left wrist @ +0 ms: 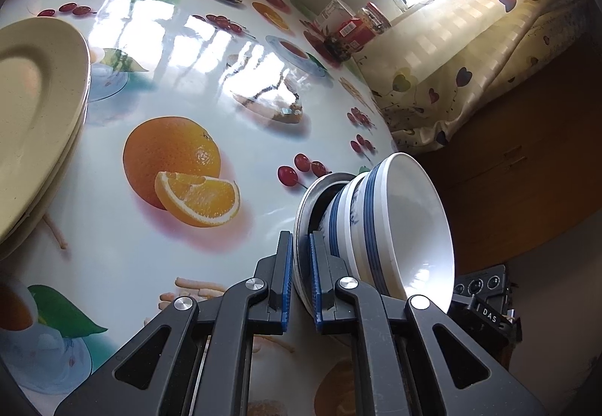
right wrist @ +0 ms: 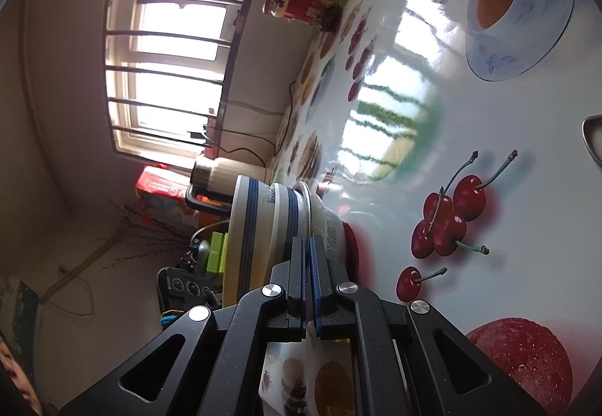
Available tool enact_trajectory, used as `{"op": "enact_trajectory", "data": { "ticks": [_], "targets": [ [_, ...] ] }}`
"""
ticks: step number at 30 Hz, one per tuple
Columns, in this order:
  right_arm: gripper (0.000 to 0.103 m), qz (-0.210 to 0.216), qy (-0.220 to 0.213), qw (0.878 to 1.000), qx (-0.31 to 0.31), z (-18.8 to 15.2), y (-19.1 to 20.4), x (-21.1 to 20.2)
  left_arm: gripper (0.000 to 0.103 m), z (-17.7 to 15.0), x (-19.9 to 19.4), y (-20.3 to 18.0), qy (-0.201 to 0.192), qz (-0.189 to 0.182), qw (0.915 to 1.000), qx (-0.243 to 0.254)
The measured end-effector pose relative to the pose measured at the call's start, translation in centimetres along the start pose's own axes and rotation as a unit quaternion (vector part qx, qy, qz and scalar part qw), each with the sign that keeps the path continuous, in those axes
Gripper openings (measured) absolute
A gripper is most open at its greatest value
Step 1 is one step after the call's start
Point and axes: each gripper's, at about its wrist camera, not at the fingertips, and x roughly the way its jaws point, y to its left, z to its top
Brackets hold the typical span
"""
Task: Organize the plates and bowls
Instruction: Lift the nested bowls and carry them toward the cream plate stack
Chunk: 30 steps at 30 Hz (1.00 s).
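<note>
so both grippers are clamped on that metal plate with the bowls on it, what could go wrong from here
1. The left gripper and right gripper pinch only the thin rim of the metal plate; that hold could slip.
2. The blue-striped bowls sit stacked and loose on the plate, so uneven hands might tip them off.
3. The cream plates stand close at the left on the table; a wide swing could knock them.

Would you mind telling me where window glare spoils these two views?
Left wrist view: window reflections wash out the tablecloth behind the printed orange. Right wrist view: the window is blown out, and its reflection streaks the cloth beside the cherries.
</note>
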Motion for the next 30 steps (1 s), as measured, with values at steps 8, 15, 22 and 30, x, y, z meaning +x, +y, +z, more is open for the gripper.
{"op": "enact_trajectory", "data": {
  "ticks": [8,15,22,30],
  "targets": [
    [0.006,-0.004,0.004,1.000,0.000,-0.23,-0.26,0.09,0.007,-0.02,-0.22,-0.12,-0.004,0.014,0.9998,0.013],
    [0.006,-0.008,0.006,1.000,-0.005,-0.25,0.13,0.40,0.007,-0.05,-0.47,-0.25,-0.008,0.025,0.9995,0.019],
    [0.006,-0.010,0.009,1.000,-0.004,-0.24,0.11,0.72,0.007,-0.19,-0.64,-0.75,-0.013,0.038,0.9987,0.033],
    [0.006,-0.009,0.012,1.000,-0.007,-0.18,0.00,0.82,0.007,-0.26,-0.69,-0.95,-0.013,0.040,0.9986,0.032]
  ]
}}
